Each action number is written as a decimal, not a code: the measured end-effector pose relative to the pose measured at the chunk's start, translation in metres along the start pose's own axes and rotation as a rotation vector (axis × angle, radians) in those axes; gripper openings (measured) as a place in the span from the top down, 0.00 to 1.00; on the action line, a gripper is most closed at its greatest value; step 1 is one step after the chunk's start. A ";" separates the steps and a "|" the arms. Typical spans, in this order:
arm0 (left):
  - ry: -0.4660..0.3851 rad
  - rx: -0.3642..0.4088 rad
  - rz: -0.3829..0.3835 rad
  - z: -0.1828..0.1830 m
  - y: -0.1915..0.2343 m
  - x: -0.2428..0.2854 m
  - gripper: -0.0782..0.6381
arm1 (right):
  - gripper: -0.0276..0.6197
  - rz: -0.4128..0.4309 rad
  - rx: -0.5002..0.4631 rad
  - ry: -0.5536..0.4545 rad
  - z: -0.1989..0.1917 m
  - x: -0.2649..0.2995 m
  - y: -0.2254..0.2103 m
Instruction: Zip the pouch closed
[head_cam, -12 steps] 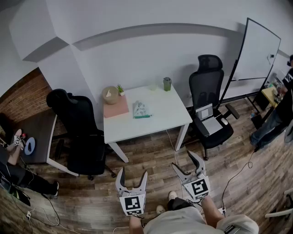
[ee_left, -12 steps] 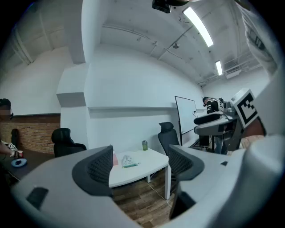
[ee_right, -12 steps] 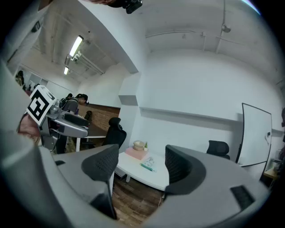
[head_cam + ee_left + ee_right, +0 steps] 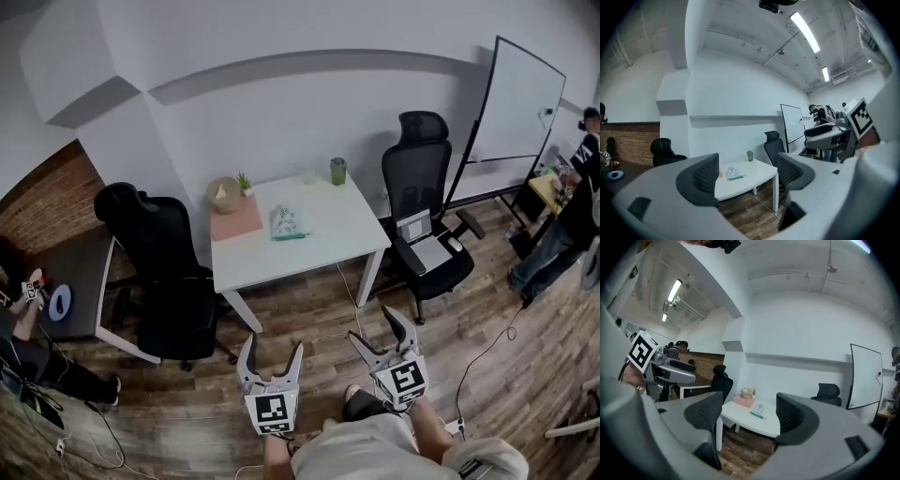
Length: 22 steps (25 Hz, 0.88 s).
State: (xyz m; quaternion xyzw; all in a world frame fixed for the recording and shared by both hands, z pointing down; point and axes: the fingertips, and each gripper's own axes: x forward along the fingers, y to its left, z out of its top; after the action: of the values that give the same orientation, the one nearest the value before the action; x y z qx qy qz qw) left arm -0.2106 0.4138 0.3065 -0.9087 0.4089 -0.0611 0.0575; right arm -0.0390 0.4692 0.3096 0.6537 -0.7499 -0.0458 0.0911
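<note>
Left tool (image 4: 272, 349): I am holding it low over the wood floor (image 4: 309, 319). Its jaws are standing wide apart, with nothing between them.
Right tool (image 4: 373, 328): I am carrying it just beside the left tool, on that tool's right. Its jaws are also gaping wide and gripping nothing.
Pouch (image 4: 284, 223): it is lying flat on the white desk (image 4: 319, 248), straight ahead of both tools and well apart from them. In each gripper view it is showing in the gap between the jaws, far beyond them.
Zip: it is showing too small for me to tell its state.
Beyond the pouch: a green cup (image 4: 337, 171) is standing near the desk's far edge. A pink pad (image 4: 236, 223) is lying to the pouch's left, with a small plant (image 4: 246, 182) behind it.
Flanks: a black chair (image 4: 169, 272) is standing ahead-left of the left tool. A second black chair (image 4: 422, 178) is standing ahead-right of the right tool, with a whiteboard (image 4: 511, 103) farther right.
</note>
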 end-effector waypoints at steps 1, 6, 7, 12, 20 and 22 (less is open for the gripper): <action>-0.003 -0.001 0.000 0.001 0.001 0.001 0.37 | 0.41 0.000 -0.001 0.000 0.000 0.002 -0.001; -0.005 0.004 0.008 0.001 0.008 0.012 0.37 | 0.41 -0.003 -0.012 -0.014 0.004 0.015 -0.007; -0.004 0.005 0.010 0.000 0.011 0.015 0.37 | 0.41 -0.002 -0.012 -0.016 0.004 0.019 -0.007; 0.003 0.008 0.021 0.000 0.019 0.036 0.37 | 0.41 0.012 -0.015 -0.019 0.002 0.040 -0.017; 0.027 0.006 0.048 0.001 0.032 0.086 0.37 | 0.41 0.033 -0.003 -0.019 0.000 0.085 -0.051; 0.031 -0.003 0.056 0.001 0.034 0.100 0.38 | 0.40 0.035 0.003 -0.020 -0.002 0.095 -0.062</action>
State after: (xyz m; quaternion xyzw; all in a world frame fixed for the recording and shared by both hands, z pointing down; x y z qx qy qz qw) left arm -0.1699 0.3166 0.3067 -0.8958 0.4353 -0.0729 0.0516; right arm 0.0097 0.3665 0.3076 0.6399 -0.7623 -0.0497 0.0837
